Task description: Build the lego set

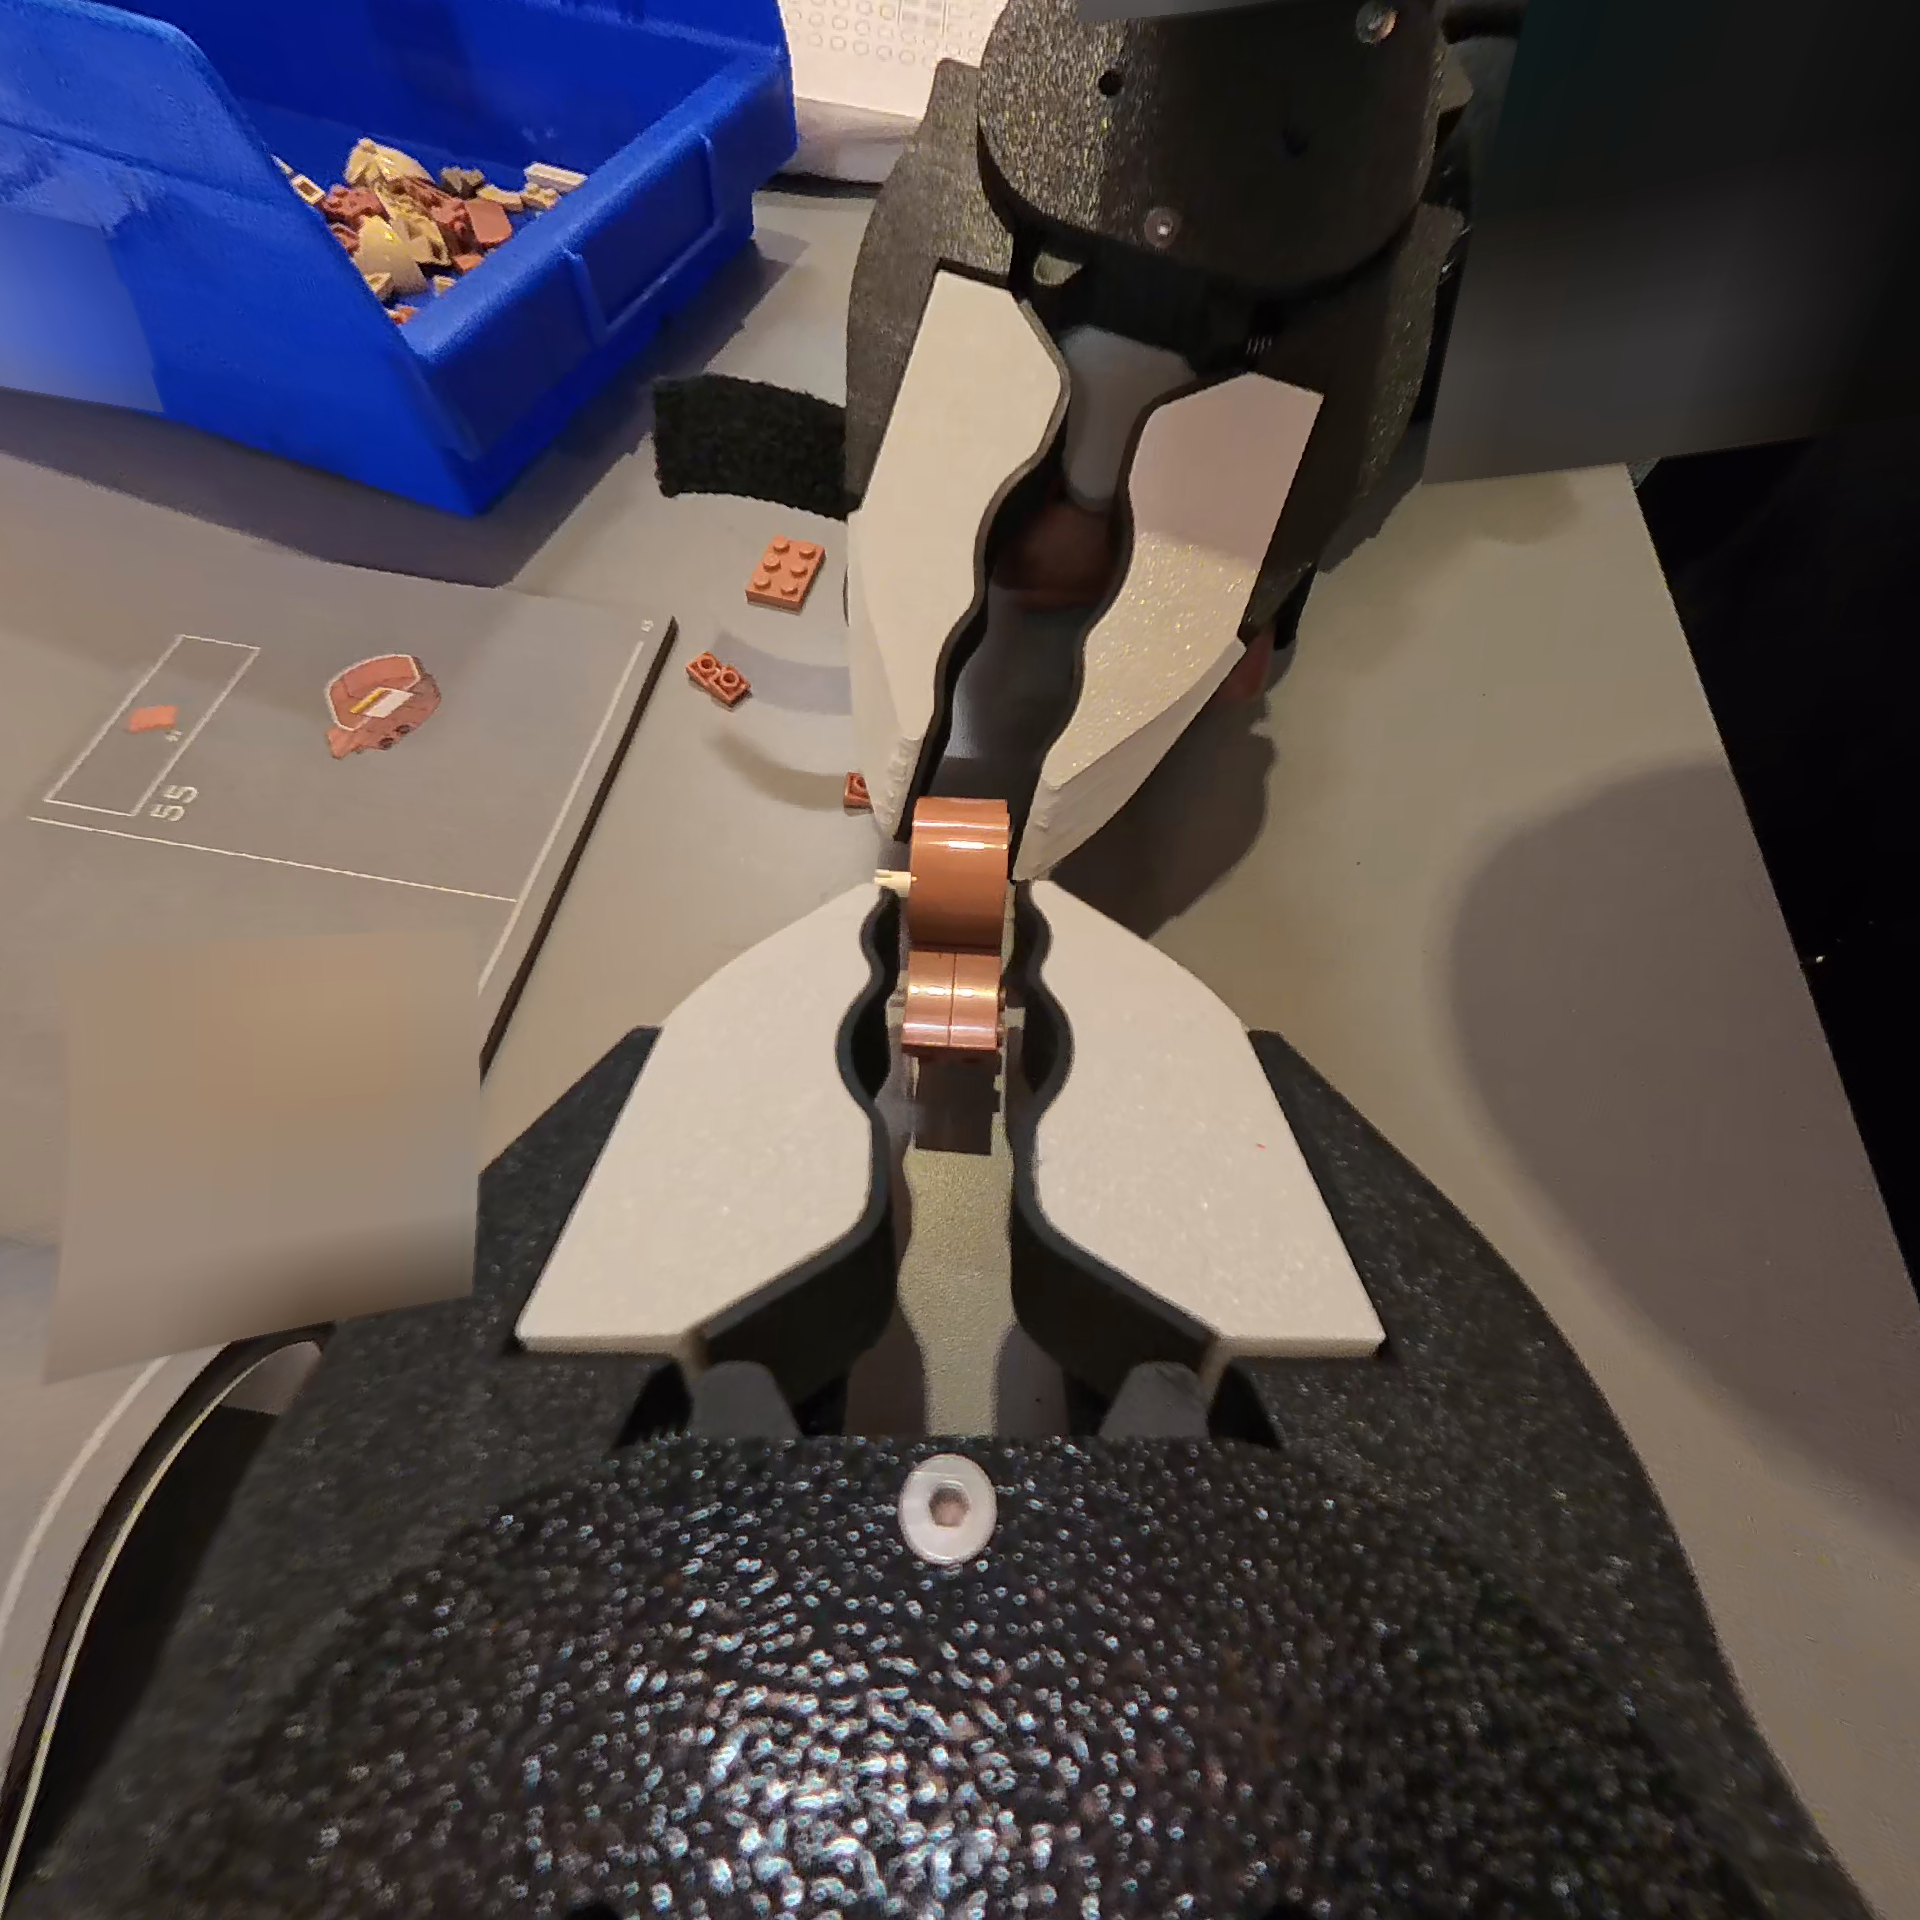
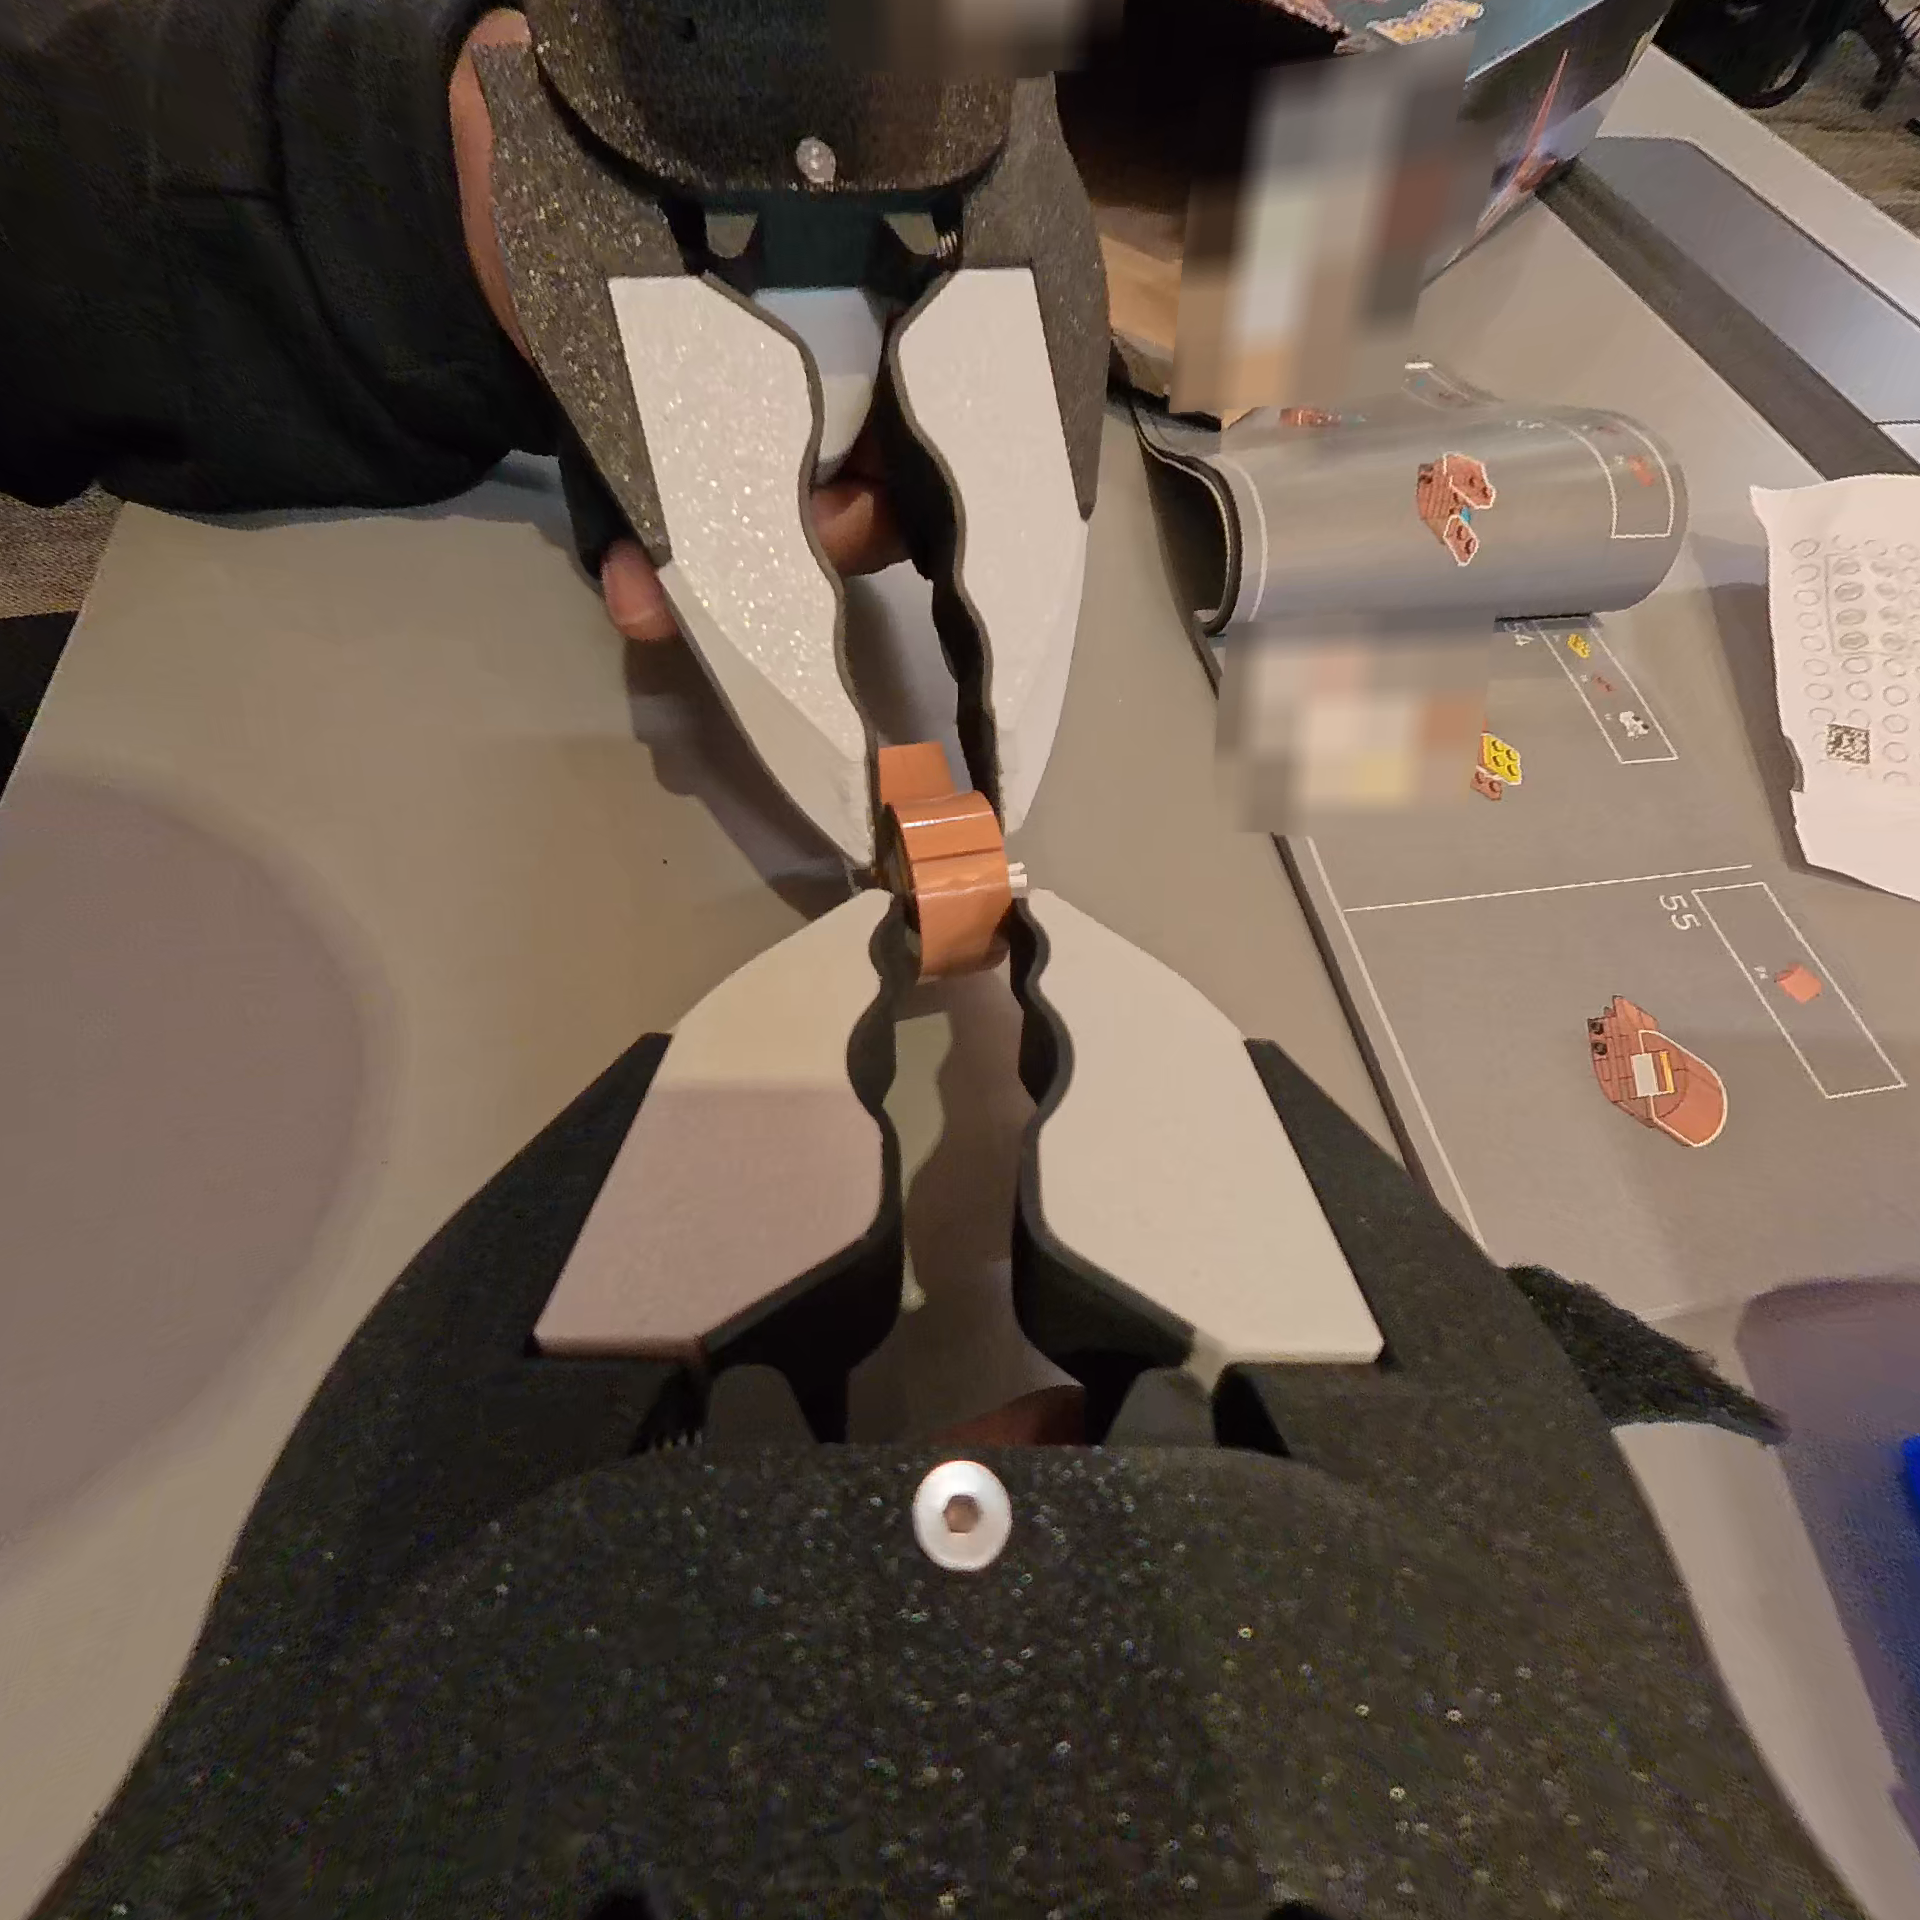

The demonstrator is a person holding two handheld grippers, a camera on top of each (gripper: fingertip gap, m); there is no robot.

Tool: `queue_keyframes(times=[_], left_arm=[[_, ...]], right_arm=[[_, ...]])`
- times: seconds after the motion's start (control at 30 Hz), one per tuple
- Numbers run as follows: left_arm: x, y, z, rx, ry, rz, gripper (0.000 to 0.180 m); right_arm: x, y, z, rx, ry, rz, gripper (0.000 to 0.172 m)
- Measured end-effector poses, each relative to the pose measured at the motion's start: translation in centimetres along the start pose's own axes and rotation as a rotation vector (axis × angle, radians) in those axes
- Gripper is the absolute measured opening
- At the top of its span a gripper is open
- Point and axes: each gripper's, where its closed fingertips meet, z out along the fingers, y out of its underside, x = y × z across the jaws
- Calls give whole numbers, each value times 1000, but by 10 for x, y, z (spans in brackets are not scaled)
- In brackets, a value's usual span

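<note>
The two grippers meet tip to tip above the grey table [image 1: 1351,935]. A small brown brick assembly [image 1: 958,883] with curved tops and a white peg on its side sits between them. My right gripper [image 2: 948,914] is shut on its rounded end [image 2: 956,883]; in the left wrist view it comes in from the top [image 1: 971,831]. My left gripper [image 1: 954,909] stands around the narrower end [image 1: 951,1003], with a dark gap between its pads and the brick, so it is open. It shows at the top of the right wrist view [image 2: 935,826], held by a person's hand [image 2: 634,592].
A blue bin [image 1: 582,312] of loose brown and tan bricks stands at the far left. An open grey instruction booklet [image 1: 312,748] lies beside it, with loose brown plates [image 1: 784,569] and a black strap [image 1: 748,442] nearby. A white paper sheet [image 2: 1849,665] lies beyond the booklet [image 2: 1662,987]. Both grippers' tips are close together, under 4 cm apart.
</note>
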Motion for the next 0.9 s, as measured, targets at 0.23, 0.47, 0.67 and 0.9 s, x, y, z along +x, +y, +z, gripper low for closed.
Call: queue_keyframes(times=[0.23,0.47,0.67,0.9], left_arm=[[-5,-8,-7,61,-5,-39,30],[-5,-14,-8,111,23,-94,36],[-3,-16,-2,129,30,-105,37],[-2,-21,-2,166,42,-121,23]], right_arm=[[5,-6,-9,65,-44,93,18],[13,-16,-23,154,-90,201,19],[11,-21,-26,178,-109,221,19],[10,-23,-27,185,-97,196,18]])
